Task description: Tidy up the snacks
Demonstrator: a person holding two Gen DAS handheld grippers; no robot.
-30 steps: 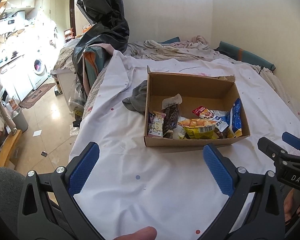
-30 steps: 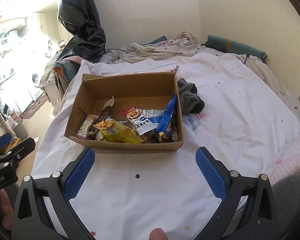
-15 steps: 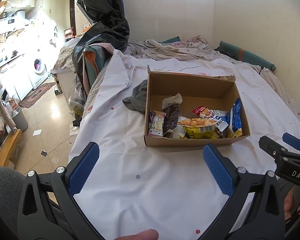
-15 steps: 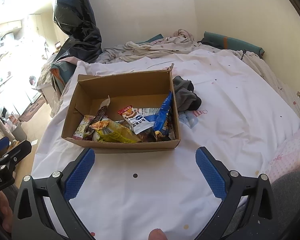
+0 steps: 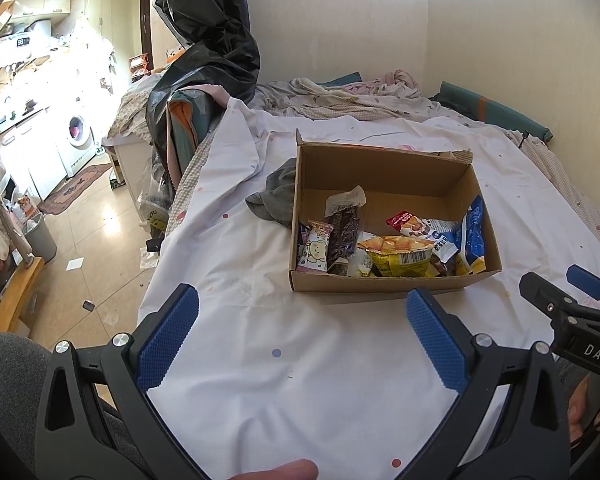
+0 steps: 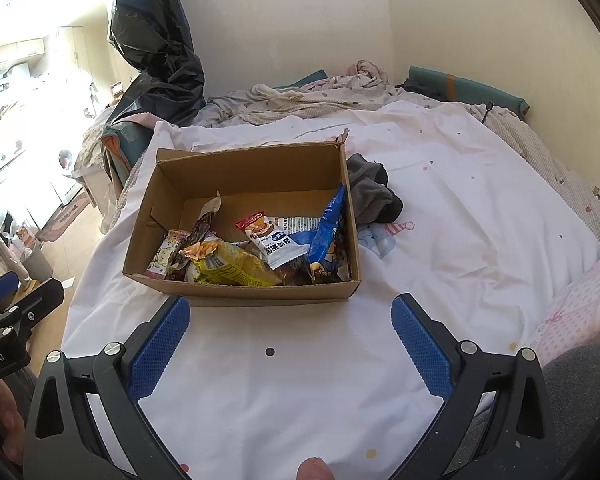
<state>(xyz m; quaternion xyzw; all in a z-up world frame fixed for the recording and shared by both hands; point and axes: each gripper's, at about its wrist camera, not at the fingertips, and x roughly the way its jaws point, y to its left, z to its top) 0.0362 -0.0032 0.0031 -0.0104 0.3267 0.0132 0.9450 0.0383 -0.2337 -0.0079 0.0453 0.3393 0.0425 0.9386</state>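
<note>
An open cardboard box rests on a white bed sheet. Several snack packets lie along its near side: a yellow chip bag, a dark brown bar, a pink cartoon packet, a white and red packet and a blue packet. My left gripper hangs open just short of the box's front wall, nothing between its fingers. My right gripper is also open and empty, in front of the same wall.
A grey garment lies against the box. Crumpled bedding and a green mat line the far wall. A black plastic bag stands at the bed's left corner. The bed's left edge drops to a tiled floor.
The right gripper has edged a little nearer the box and shifted, so the box sits lower and more to the left in its view. The left gripper has hardly moved.
</note>
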